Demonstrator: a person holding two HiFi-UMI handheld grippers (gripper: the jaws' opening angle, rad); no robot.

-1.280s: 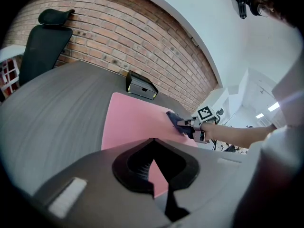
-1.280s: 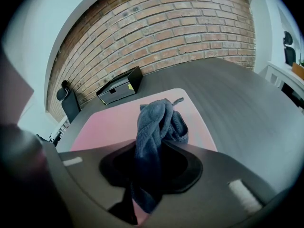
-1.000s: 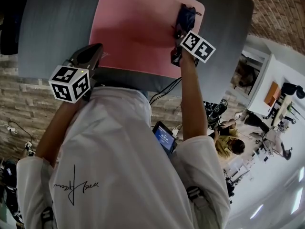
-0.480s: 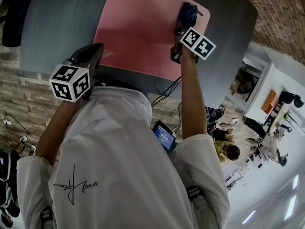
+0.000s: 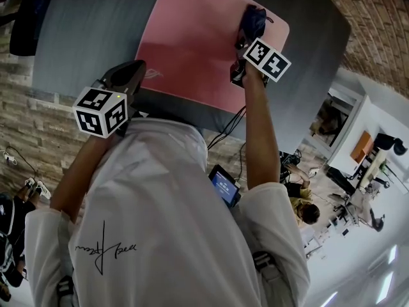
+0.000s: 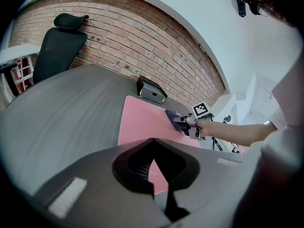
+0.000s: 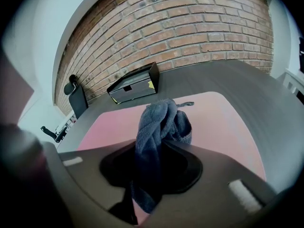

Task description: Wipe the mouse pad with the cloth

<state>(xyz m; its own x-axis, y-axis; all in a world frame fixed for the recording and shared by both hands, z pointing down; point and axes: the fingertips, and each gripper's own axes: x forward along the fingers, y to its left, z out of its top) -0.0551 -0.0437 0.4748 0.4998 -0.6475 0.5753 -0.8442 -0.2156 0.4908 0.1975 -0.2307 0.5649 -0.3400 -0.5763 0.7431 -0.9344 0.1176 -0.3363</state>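
Observation:
A pink mouse pad (image 5: 192, 37) lies on the grey table (image 5: 89, 31). My right gripper (image 5: 243, 40) is shut on a bunched dark blue cloth (image 5: 253, 19), which rests on the pad near its right edge. In the right gripper view the cloth (image 7: 159, 120) sticks up between the jaws of the right gripper (image 7: 159, 144) over the pad (image 7: 213, 113). My left gripper (image 5: 136, 67) hovers at the pad's near left corner, shut and holding nothing. The left gripper view shows the left gripper (image 6: 153, 140), the pad (image 6: 140, 122) and the cloth (image 6: 172, 117) beyond.
A black box (image 7: 133, 84) sits on the table behind the pad. Further left a black office chair (image 6: 59, 46) stands against the brick wall (image 6: 142, 42). Cables (image 5: 227, 123) hang below the table's near edge. People (image 5: 307, 210) sit far off at the right.
The head view has drifted, so the pad sits further right in frame. The right gripper with the cloth has slid slightly inward from the pad's right edge. The left gripper holds its place.

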